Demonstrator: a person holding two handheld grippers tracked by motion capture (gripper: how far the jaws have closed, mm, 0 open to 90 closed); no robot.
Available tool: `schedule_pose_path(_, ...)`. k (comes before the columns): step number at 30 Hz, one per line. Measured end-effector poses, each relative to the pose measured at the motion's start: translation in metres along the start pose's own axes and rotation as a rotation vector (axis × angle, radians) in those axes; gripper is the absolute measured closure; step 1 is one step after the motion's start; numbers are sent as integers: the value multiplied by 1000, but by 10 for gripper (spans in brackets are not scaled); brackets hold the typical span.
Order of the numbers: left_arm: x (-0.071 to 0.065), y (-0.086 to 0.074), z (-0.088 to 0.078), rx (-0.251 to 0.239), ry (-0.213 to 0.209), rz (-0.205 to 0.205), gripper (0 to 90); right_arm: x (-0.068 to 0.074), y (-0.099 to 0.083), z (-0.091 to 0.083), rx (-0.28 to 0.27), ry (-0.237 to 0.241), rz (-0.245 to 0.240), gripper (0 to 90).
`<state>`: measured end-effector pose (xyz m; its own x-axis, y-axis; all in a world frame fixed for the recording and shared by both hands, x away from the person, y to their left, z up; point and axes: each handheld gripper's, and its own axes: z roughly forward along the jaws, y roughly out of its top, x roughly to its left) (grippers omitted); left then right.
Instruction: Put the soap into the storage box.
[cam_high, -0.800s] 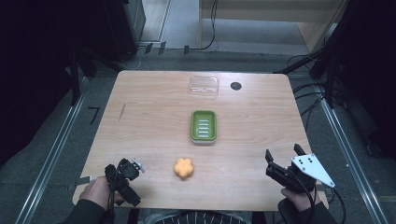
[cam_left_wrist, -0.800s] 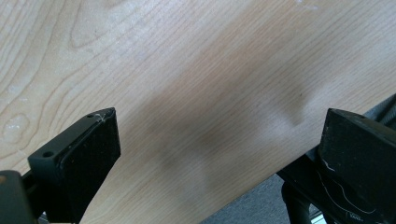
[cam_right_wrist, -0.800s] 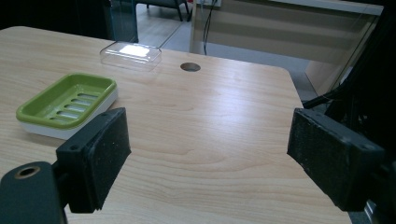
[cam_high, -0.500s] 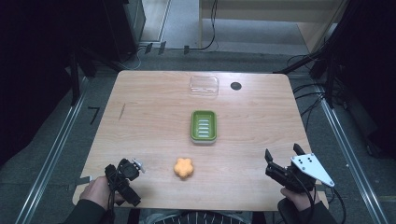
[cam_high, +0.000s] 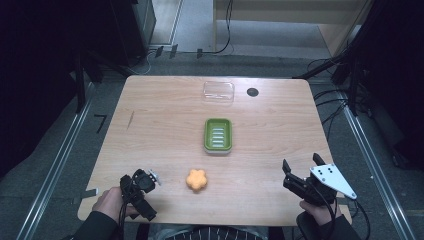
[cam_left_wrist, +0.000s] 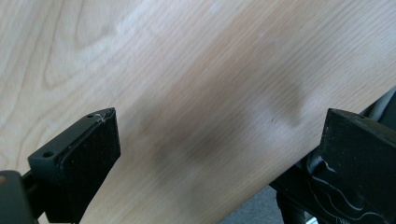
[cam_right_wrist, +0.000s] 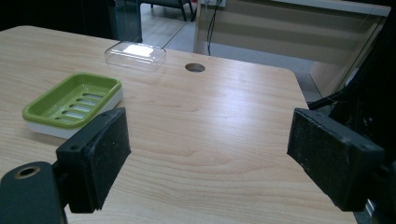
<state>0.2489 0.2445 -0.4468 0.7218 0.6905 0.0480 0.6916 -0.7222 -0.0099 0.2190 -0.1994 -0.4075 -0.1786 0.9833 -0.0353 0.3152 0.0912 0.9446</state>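
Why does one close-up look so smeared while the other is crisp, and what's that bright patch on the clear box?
In the left gripper view the table is soft and blurred, with a dark shadow smudge between the open jaws. The right gripper view is sharp: the green soap dish shows crisp slots, and the clear lid catches white glare. The high view is evenly lit on the table, dark around it.

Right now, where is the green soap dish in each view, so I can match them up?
High view: green dish at the table's middle, beyond the orange soap.
Right gripper view: green dish at left, just above the near jaw.
Left gripper view: bare wood between the jaws, no dish.
Shared landmark: the clear lid beside the round hole.
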Motion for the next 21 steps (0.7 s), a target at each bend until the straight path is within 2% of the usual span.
schedule_pose_path(2,1,4,0,-5,2,17,0,1,0,0,0,-1,-7,137)
schedule_pose_path(8,1,15,-4,-23,5,28,0,2,1,0,1,-1,-8,137)
schedule_pose_path(21,-6,40,-9,-49,14,71,0,2,1,1,-1,1,-4,137)
